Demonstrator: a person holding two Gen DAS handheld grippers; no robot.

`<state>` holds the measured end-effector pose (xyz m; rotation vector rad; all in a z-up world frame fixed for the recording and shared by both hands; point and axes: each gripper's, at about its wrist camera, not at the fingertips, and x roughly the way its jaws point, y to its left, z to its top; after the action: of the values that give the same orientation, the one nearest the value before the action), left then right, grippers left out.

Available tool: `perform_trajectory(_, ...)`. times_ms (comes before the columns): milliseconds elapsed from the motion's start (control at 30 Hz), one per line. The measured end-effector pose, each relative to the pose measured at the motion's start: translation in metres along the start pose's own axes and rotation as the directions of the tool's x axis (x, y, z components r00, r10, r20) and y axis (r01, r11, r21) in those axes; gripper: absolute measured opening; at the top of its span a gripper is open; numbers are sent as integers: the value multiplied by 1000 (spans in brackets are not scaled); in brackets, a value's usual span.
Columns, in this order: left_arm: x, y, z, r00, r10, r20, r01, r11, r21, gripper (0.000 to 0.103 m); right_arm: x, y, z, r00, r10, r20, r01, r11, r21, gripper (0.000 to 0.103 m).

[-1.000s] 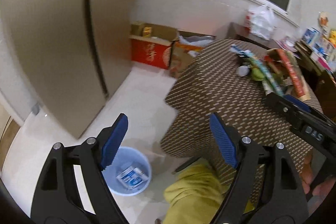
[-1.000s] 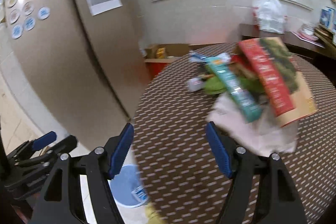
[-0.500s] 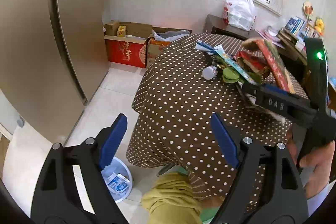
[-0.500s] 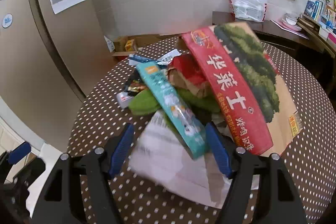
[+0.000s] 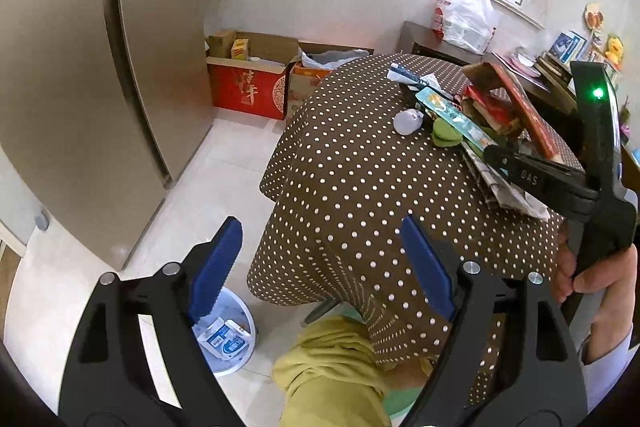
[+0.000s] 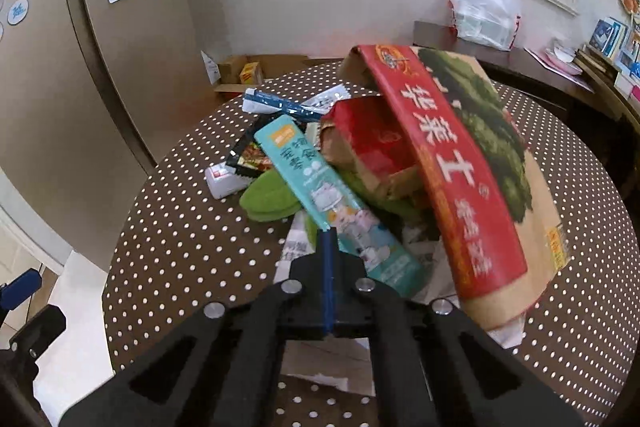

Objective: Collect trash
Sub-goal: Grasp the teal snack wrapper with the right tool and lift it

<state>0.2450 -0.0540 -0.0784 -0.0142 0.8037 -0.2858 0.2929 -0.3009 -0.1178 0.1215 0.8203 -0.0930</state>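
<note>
A pile of trash lies on the round dotted table (image 6: 180, 247): a red and green carton (image 6: 460, 171), a teal wrapper (image 6: 332, 203), green peel (image 6: 272, 199), a white newspaper sheet (image 6: 296, 251) underneath. My right gripper (image 6: 327, 247) is shut at the near edge of the pile, on the newspaper under the teal wrapper as far as I can tell; it shows in the left wrist view (image 5: 496, 155). My left gripper (image 5: 320, 267) is open and empty, held off the table's edge above the floor. A pale blue bin (image 5: 236, 343) with a carton stands below it.
Cardboard boxes (image 5: 248, 87) stand on the floor by the far wall. A tall beige fridge (image 5: 80, 67) is at the left. A side cabinet with a plastic bag (image 5: 464, 15) and books is at the back right. My yellow trouser leg (image 5: 332, 371) is under the table edge.
My right gripper moved forward to the pile and closed at its near edge. My left gripper rose and turned from the bin toward the table, staying open.
</note>
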Motion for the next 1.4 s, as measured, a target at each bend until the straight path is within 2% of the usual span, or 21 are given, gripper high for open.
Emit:
perform_trajectory(67,0,2,-1,1000,5,-4,-5,1000,-4,81,4,1,-1,1000,-8,-6,8,1000,3,3)
perform_trajectory(133,0,4,-3,1000,0,-10,0,1000,-14,81,5,3,1,1000,-9,-5,9,1000,-6,13)
perform_trajectory(200,1,7,-3,1000,-2,-14,2,1000,-21,81,5,7,4,1000,-7,-4,7,1000,-14,35)
perform_trajectory(233,2,7,-3,1000,1,-15,-1,1000,-23,81,3,8,6,1000,-9,11,10,1000,-15,37)
perform_trajectory(400,5,11,-4,1000,3,-22,-3,1000,-27,81,-6,13,10,999,10,47,-7,998,-61,37)
perform_trajectory(567,8,12,-5,1000,-7,-23,6,1000,-26,81,14,4,20,1000,-8,-8,6,988,-151,38)
perform_trajectory(700,14,12,-6,999,-16,-32,15,999,-31,81,20,-2,27,998,36,-44,-44,980,-195,40)
perform_trajectory(867,19,10,-6,998,-46,-39,44,998,-50,81,23,0,25,996,43,-78,-61,969,-238,41)
perform_trajectory(1033,19,10,-6,998,-45,-41,43,998,-52,81,29,7,20,996,-4,-85,-20,960,-280,44)
perform_trajectory(1133,17,11,-6,998,-53,-37,52,997,-51,81,33,-4,24,992,55,-117,-77,978,-194,36)
perform_trajectory(1167,16,11,-6,998,-53,-35,51,997,-50,81,32,-8,25,991,58,-124,-79,983,-167,27)
perform_trajectory(1233,16,10,-5,998,-48,-32,47,998,-46,81,27,-15,27,991,53,-126,-67,992,-104,20)
perform_trajectory(1267,16,9,-4,998,-47,-33,46,998,-45,81,24,-17,26,990,65,-122,-76,993,-89,14)
perform_trajectory(1400,16,2,-1,998,-61,-34,59,997,-40,81,8,-20,19,992,81,-96,-86,995,-58,9)
